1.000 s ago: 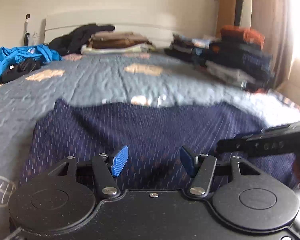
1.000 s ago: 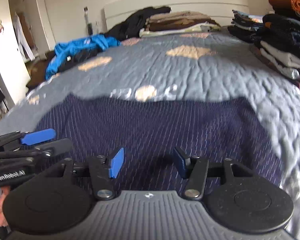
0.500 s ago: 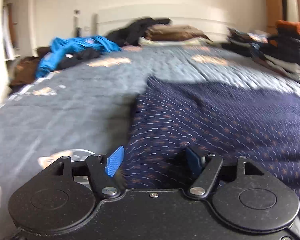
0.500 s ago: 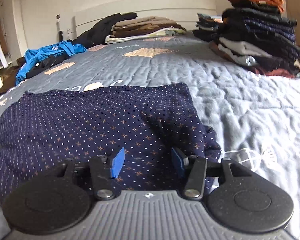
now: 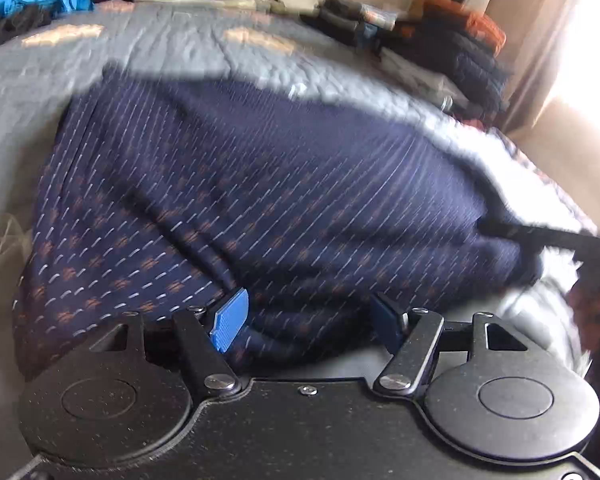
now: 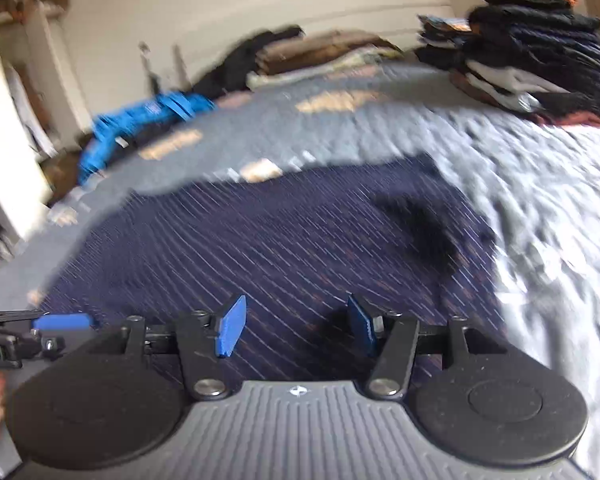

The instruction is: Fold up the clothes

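One navy dotted garment on the grey bedspread; two grippers, left and right, both open, gripping nothing. Both views have swung inward since half a second ago.

garment | navy, dotted pattern | spread flat, creased | on grey bedspread

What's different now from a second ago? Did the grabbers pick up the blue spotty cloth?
Not yet. Both views swung out to the garment's sides and back. The left gripper has opened its jaws a little wider, with a fold of the navy patterned garment between them but not pinched. The right gripper hangs open over it. The garment stays spread on the grey bedspread, and the folded stacks are unmoved.
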